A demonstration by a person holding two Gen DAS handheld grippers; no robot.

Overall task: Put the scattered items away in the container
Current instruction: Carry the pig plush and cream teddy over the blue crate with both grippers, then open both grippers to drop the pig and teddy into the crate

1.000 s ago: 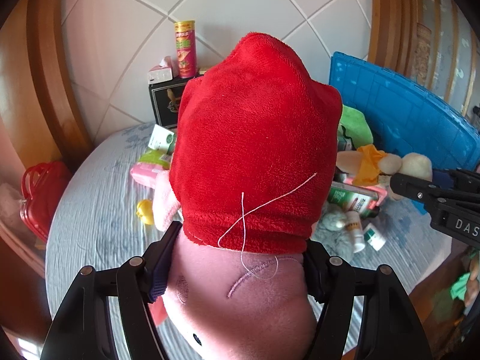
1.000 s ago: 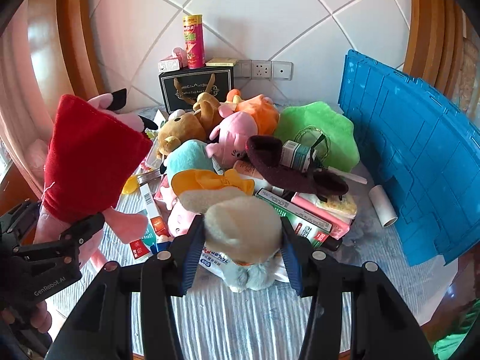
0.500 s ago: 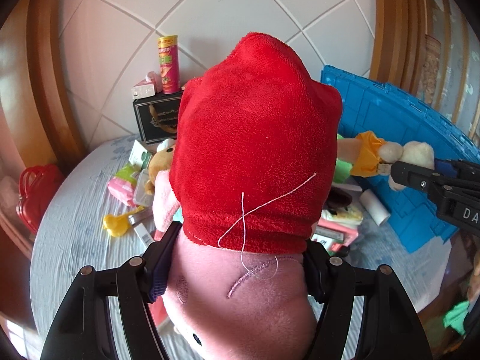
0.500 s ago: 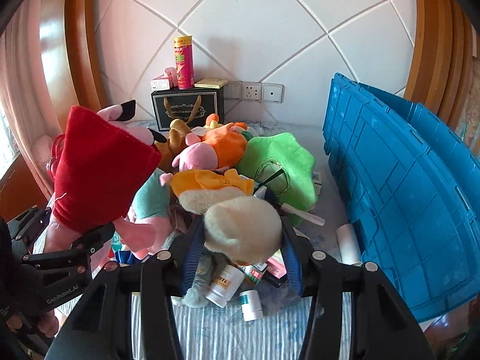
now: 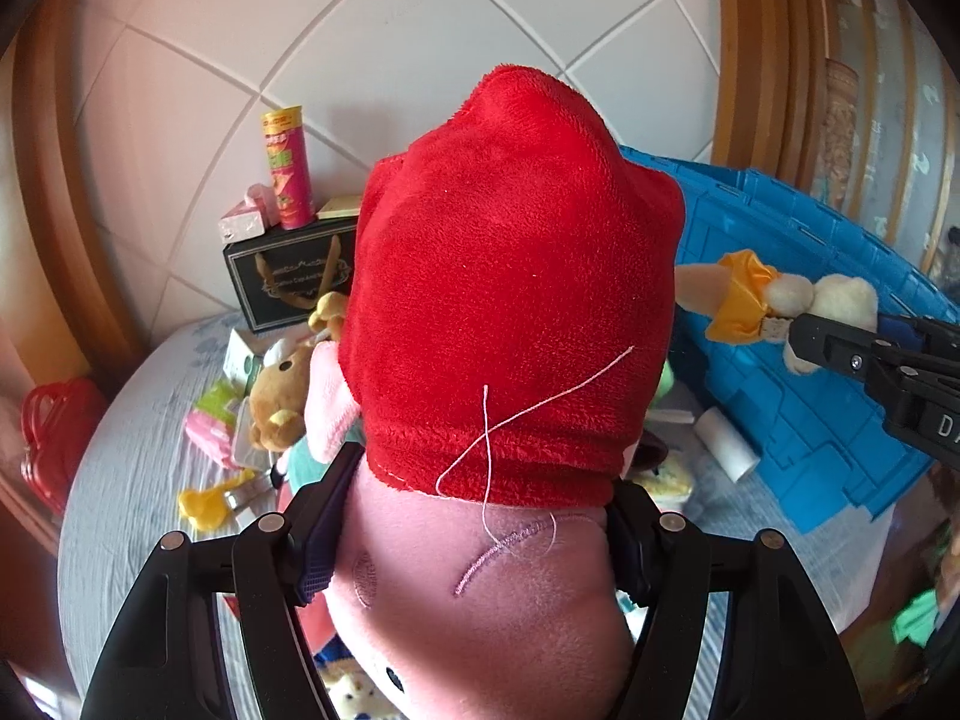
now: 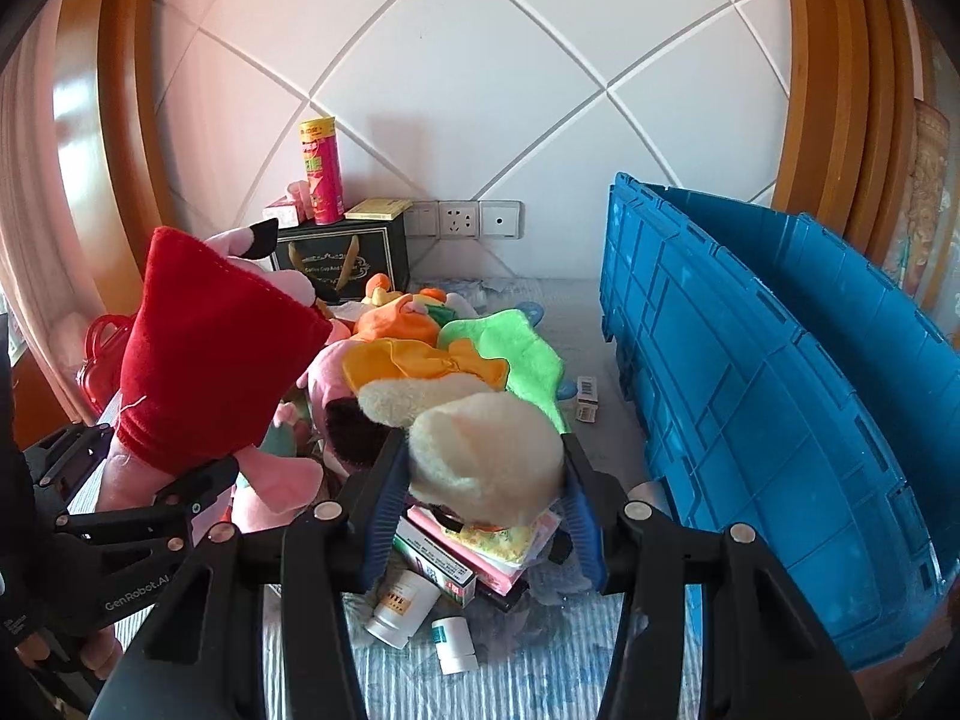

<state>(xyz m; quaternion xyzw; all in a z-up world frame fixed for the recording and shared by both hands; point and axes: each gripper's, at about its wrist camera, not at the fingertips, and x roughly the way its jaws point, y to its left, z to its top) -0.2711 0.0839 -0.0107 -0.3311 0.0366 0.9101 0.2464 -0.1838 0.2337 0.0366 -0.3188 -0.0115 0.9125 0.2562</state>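
pink plush in a red dress (image 5: 516, 324) fills the left wrist view, pinched in the left claw (image 5: 474, 546) above the cluttered worktop (image 5: 132, 480). right wrist view: the right claw (image 6: 480, 486) grips a cream plush (image 6: 480, 450), beside the blue container (image 6: 780, 396) on its right.
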